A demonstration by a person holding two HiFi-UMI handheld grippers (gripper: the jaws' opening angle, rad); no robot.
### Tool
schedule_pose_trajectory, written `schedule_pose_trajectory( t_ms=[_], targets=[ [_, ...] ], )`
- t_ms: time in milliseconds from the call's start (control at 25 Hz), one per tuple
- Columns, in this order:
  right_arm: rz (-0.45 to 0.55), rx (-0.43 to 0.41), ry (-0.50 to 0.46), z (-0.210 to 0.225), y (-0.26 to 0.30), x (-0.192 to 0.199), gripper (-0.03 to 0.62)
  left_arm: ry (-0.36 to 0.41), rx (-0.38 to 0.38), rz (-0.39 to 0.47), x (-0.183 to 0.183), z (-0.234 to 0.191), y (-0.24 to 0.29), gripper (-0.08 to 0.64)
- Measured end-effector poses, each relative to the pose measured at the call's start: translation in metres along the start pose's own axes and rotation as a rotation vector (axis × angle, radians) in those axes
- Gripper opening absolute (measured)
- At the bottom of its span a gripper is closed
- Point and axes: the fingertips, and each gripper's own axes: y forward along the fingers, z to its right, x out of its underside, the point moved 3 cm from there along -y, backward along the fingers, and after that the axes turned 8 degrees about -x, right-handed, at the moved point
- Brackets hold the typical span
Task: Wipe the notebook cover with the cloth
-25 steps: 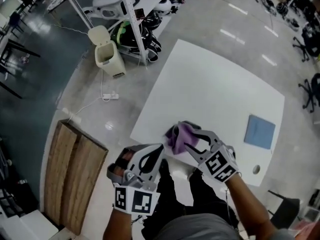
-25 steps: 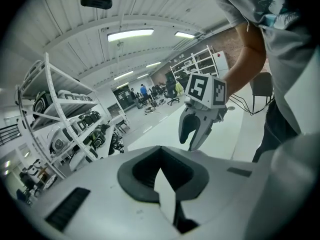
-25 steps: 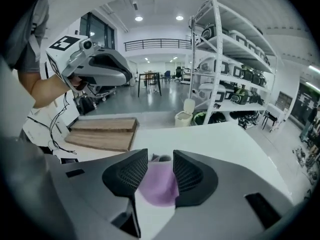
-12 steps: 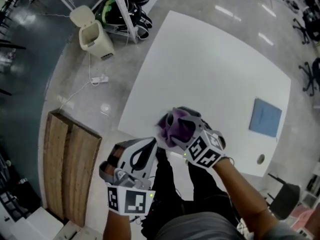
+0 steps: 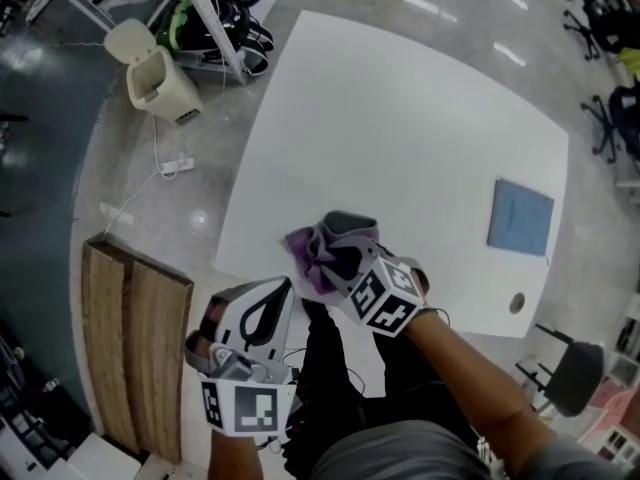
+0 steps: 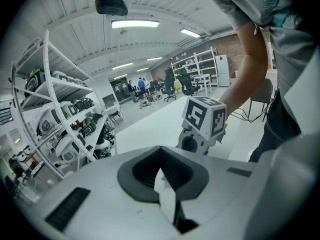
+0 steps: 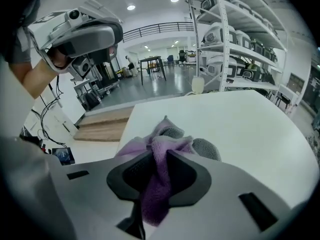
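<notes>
This looks like a large workshop or robotics lab hall, with its polished grey concrete floor, white metal racks loaded with equipment, long ceiling strip lights, a railed upper gallery, rolling office chairs and a big white surface in open space.

Left tool, right tool: grey, square markers; grey shirt.

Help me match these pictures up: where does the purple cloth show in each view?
Head view: lower centre, cloth in the right gripper by the near edge of the white table.
Left gripper view: not in it.
Right gripper view: bottom centre, cloth between jaws that have just closed further on it.
Shared landmark: the white table.
</notes>
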Motion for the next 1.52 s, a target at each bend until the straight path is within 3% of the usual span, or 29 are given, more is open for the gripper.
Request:
schedule_pose_trajectory(
  t_ms=[360, 760, 1160, 1520],
  targets=[
    [0.140, 0.131, -0.024, 0.004, -0.045, -0.019, 0.071, 0.028, 0.018, 0.023, -0.024, 0.001, 0.010, 0.000],
    [0.225, 0.294, 0.026, 0.030, -0.140, -0.005, 0.072, 0.102, 0.093, 0.086, -0.088, 0.018, 0.047, 0.000],
    [0.218, 0.469, 0.177, 0.075, -0.227, 0.099, 0.072, 0.197, 0.228, 0.149, -0.163, 0.078, 0.111, 0.000],
    [0.173, 0.497, 0.302, 0.095, -0.261, 0.206, 0.073, 0.287, 0.321, 0.138, -0.216, 0.142, 0.168, 0.000]
  ],
)
